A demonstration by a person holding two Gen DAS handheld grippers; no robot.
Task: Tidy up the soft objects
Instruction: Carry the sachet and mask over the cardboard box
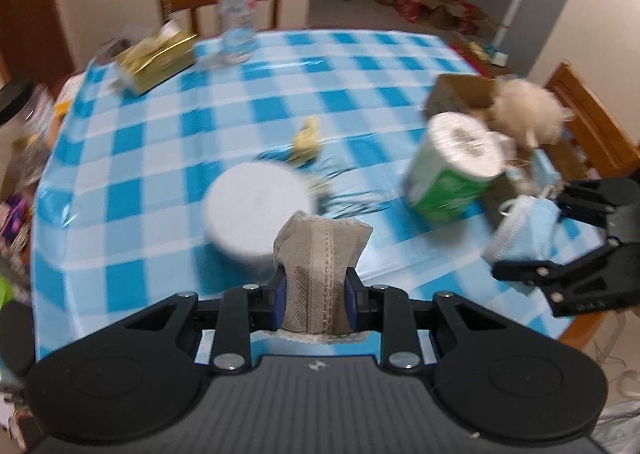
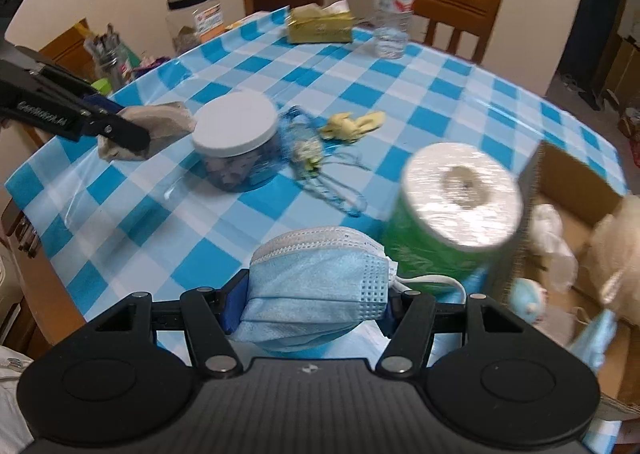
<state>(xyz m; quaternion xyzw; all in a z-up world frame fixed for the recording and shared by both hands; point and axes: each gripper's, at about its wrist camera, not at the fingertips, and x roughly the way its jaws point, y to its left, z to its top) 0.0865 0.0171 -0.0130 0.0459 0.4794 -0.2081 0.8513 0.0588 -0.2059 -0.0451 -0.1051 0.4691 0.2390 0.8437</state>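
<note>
My left gripper point(image 1: 315, 296) is shut on a beige cloth point(image 1: 318, 258), held above the near table edge; it also shows in the right wrist view point(image 2: 120, 134) with the cloth point(image 2: 160, 120). My right gripper point(image 2: 316, 304) is shut on a blue face mask point(image 2: 316, 286); it shows in the left wrist view point(image 1: 560, 246) with the mask point(image 1: 524, 232). A cardboard box point(image 2: 576, 190) at the table's right holds a cream plush toy point(image 2: 616, 254), plastic wrap and small soft items. A yellow cloth piece point(image 2: 352, 124) lies mid-table.
A green-wrapped paper roll point(image 2: 448, 210) stands beside the box. A white-lidded jar point(image 2: 236, 138), a blue mesh bag point(image 2: 304, 142), a gold tissue box point(image 2: 320, 26) and a water bottle point(image 2: 394, 2) stand on the blue checked tablecloth point(image 2: 400, 86). Wooden chairs surround the table.
</note>
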